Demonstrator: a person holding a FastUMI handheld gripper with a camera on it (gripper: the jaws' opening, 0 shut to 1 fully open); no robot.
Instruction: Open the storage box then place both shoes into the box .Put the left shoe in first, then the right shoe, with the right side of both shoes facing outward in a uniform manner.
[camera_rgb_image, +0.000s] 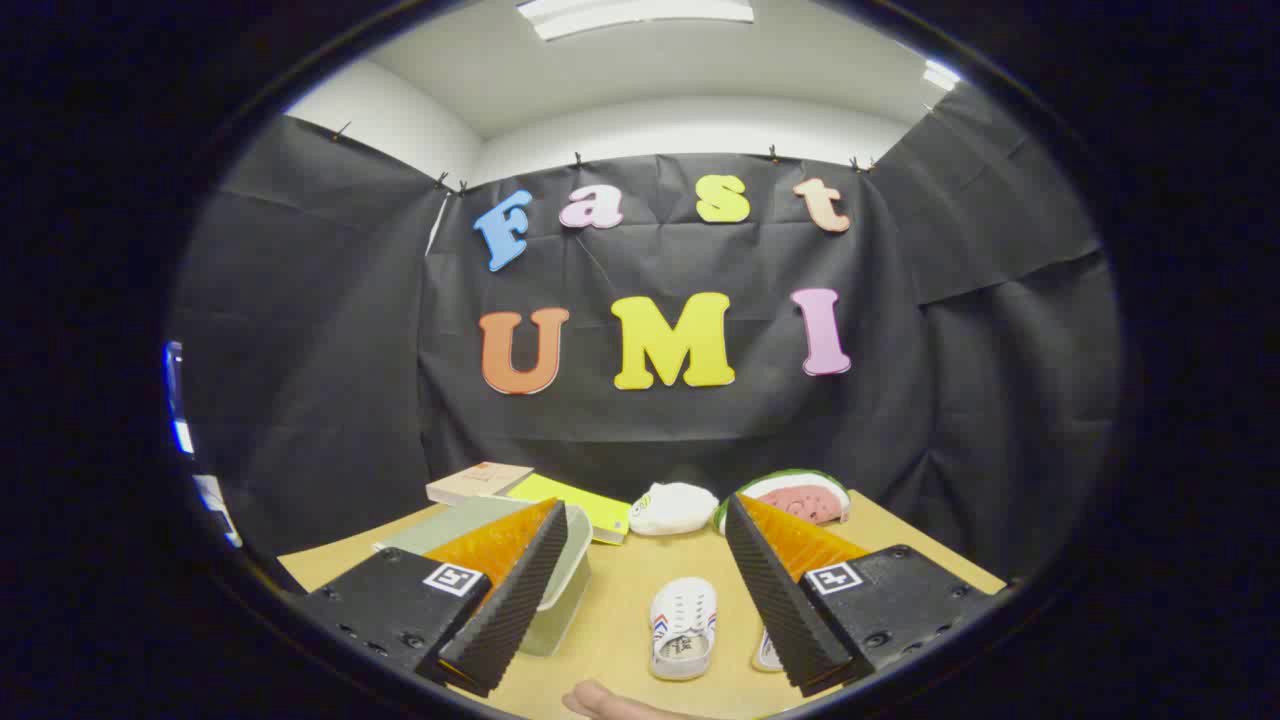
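Gripper (640, 560): fingers spread wide, holding nothing, raised above the desk (620, 600).
Storage box (560, 570): pale green, lid closed, by the desk's left edge, partly behind the left finger — contents hidden.
Shoes: one white shoe (683, 628) lies between the fingers near the front edge; the second shoe (768, 650) peeks out beside the right finger.
Far edge: a book (478, 482), a yellow sheet (580, 502), a white cloth bundle (673, 508), a watermelon-slice toy (795, 495).
Front edge: a fingertip (600, 702).
Risk: going for a shoe first — the lid is not yet open. Mixing up left and right would likely spoil the order.
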